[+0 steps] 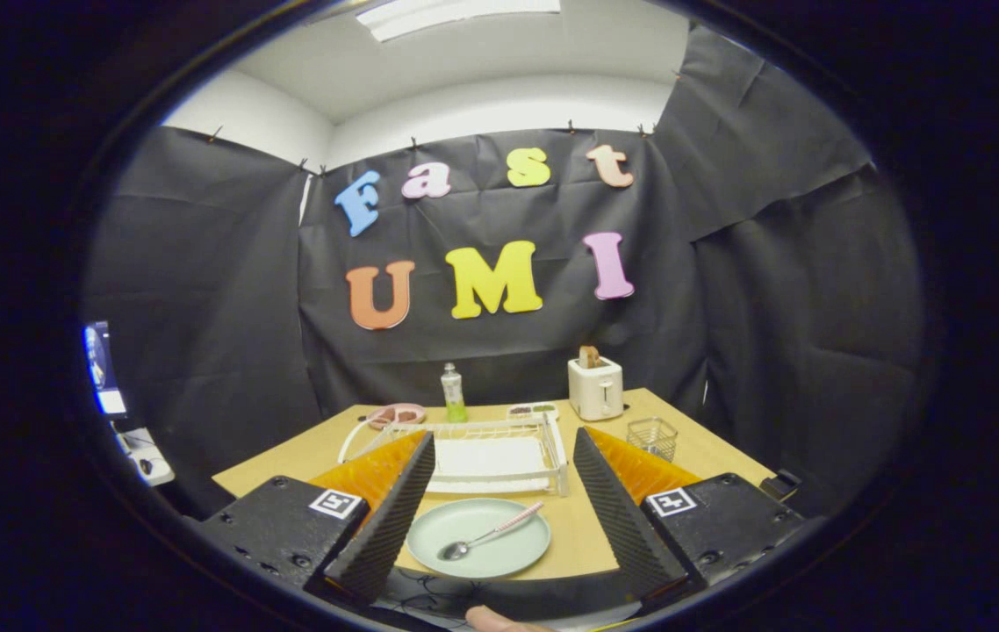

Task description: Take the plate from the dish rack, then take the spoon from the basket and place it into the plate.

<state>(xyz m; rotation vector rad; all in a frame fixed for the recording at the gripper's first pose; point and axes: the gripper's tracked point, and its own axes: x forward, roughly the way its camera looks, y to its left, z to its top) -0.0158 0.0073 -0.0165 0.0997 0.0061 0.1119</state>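
- Gripper view: the gripper is spread wide, its two black ribbed fingers apart with nothing held or touched between them.
- The pale green plate lies flat on the bench, in the gap between the fingers and nearer the left one; from the plate's centre the left finger stands at 9 o'clock and the right finger at 3 o'clock.
- The spoon lies inside the plate, metal bowl toward 8 o'clock near the plate's rim, pinkish handle running up toward 2 o'clock and reaching the rim there.
- The plate looks clean, round and shallow, with a shadowed inner rim; the spoon is the one thing on it.
- The white dish rack sits at 12 o'clock from the plate, just beyond it, and no dishes stand in its tray.
- The clear wire basket stands at 2 o'clock from the plate, beyond the right finger's tip, well apart from the rack.
- Farther back, a white toaster with toast in its slot stands at 1 o'clock, a green bottle at 12 o'clock, a pink dish at 11 o'clock.
- A small tray lies between bottle and toaster.
- A fingertip of the person shows at 6 o'clock, below the plate.
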